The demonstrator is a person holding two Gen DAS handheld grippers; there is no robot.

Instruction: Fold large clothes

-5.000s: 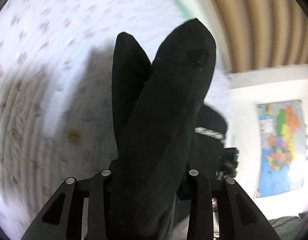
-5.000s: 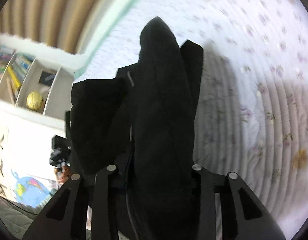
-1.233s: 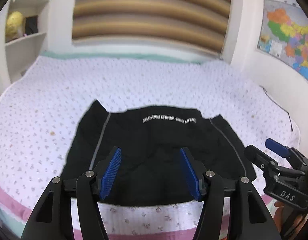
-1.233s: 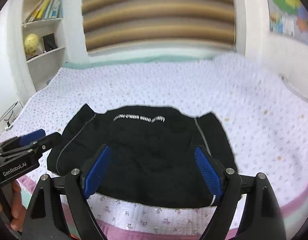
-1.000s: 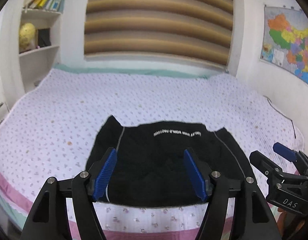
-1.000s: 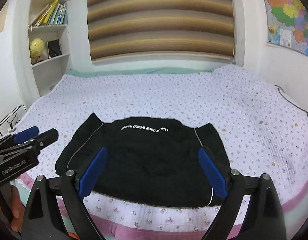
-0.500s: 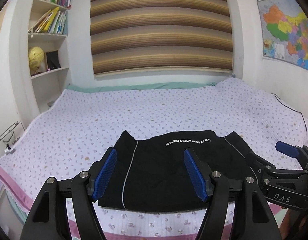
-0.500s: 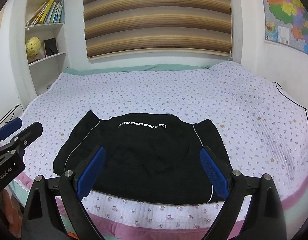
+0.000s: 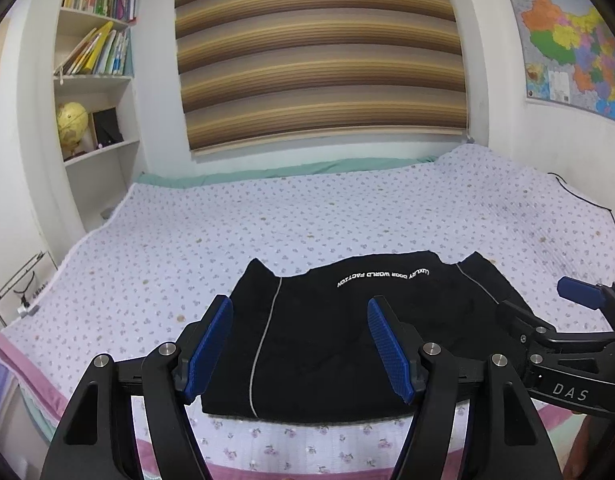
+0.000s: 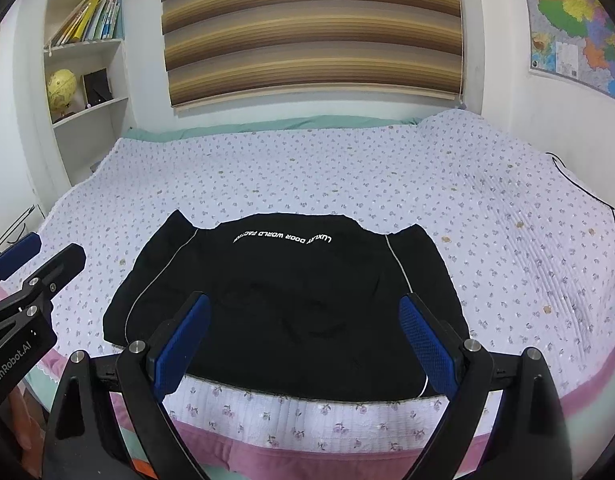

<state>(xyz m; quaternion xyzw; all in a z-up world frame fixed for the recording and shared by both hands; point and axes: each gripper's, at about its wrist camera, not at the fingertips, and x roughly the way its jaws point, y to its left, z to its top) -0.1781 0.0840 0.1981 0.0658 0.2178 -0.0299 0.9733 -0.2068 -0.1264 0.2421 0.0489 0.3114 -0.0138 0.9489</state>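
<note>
Your left gripper (image 9: pixel 299 344) and right gripper (image 10: pixel 303 340) both hang with fingers apart above the folded black garment (image 10: pixel 283 300), which lies near the bed's (image 10: pixel 507 216) front edge.

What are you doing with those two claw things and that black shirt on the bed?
A person holds a claw in each hand to fold clothes. The black garment lies folded into a flat bundle near the front edge of the flowery bed, white lettering facing up. The left claw and right claw are both open and empty, held back from the bed and not touching the garment.
</note>
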